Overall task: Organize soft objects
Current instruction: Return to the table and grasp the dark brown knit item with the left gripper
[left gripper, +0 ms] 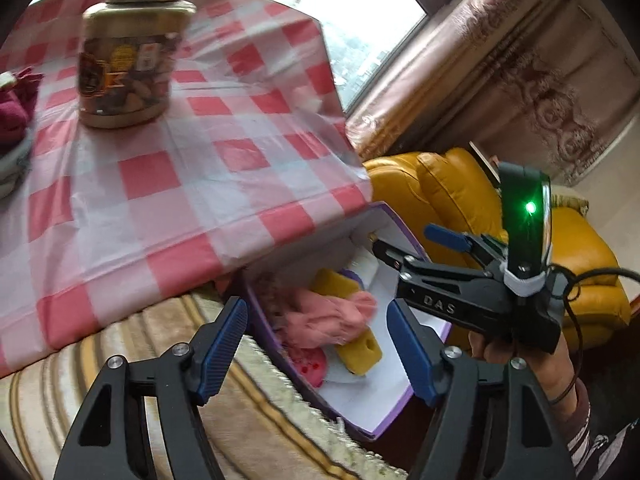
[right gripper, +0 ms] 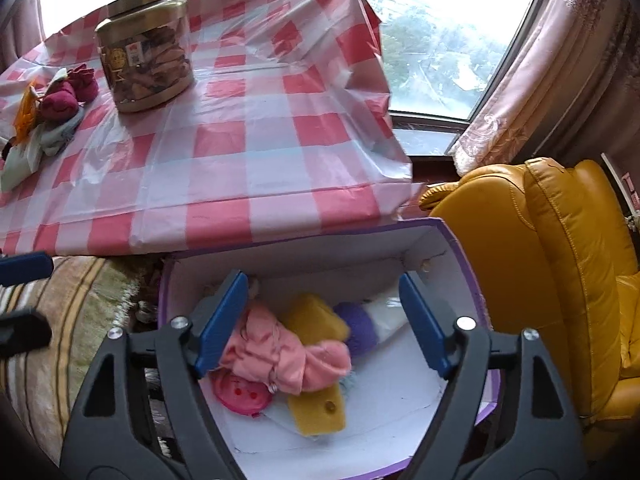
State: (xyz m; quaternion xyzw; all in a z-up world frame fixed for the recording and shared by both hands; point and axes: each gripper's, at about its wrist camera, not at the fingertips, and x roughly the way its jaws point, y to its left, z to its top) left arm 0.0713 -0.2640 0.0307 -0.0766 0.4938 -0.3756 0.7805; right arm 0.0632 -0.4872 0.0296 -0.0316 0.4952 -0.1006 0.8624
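beside the checked surface (right gripper: pixel 256 152), a purple box (right gripper: pixel 460 248) is seen holding a pink cloth (right gripper: pixel 280 356), yellow sponges (right gripper: pixel 316 412) and a pink button toy (right gripper: pixel 240 394). both the right gripper (right gripper: pixel 324 324) and left gripper (left gripper: pixel 320 344) are held above it, jaws spread and empty. more soft items (right gripper: pixel 52 116) are left by the jar (right gripper: pixel 146 50).

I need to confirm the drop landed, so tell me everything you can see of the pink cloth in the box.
The pink cloth is a soft, crumpled fabric piece, salmon pink, bunched into folds with a knot-like gathering near its middle. It lies loose inside the open purple box, on top of a yellow sponge and partly over a pink round button-faced item. The right gripper hangs above it, fingers spread, apparently not touching it; the left gripper is open too.
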